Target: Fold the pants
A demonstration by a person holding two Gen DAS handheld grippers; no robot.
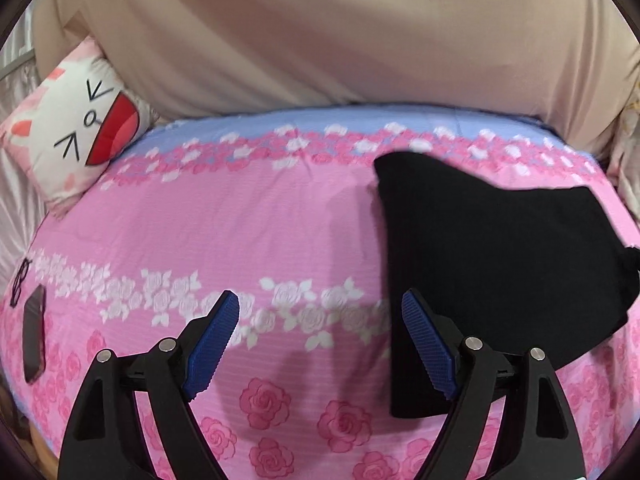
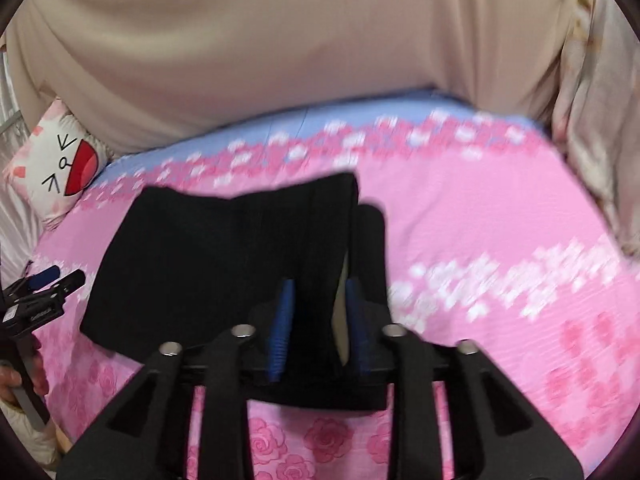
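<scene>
Pants (image 1: 492, 248) lie folded on the pink rose-print bed (image 1: 240, 224) in the left wrist view, to the right of the left tongs (image 1: 320, 320), which hang wide apart above the sheet, holding nothing. A cat-face pillow (image 1: 76, 128) sits at the far left, a phone (image 1: 34, 338) near the edge. From the right wrist view, the right tongs (image 2: 318, 320) are narrow, pinching the near edge of the black pants (image 2: 224, 256); the picture is blurred.

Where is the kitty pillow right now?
The cat-face pillow sits at the far left edge of the pink rose bedsheet in both wrist views, tucked beside the beige curtain, well left of the black pants.
</scene>
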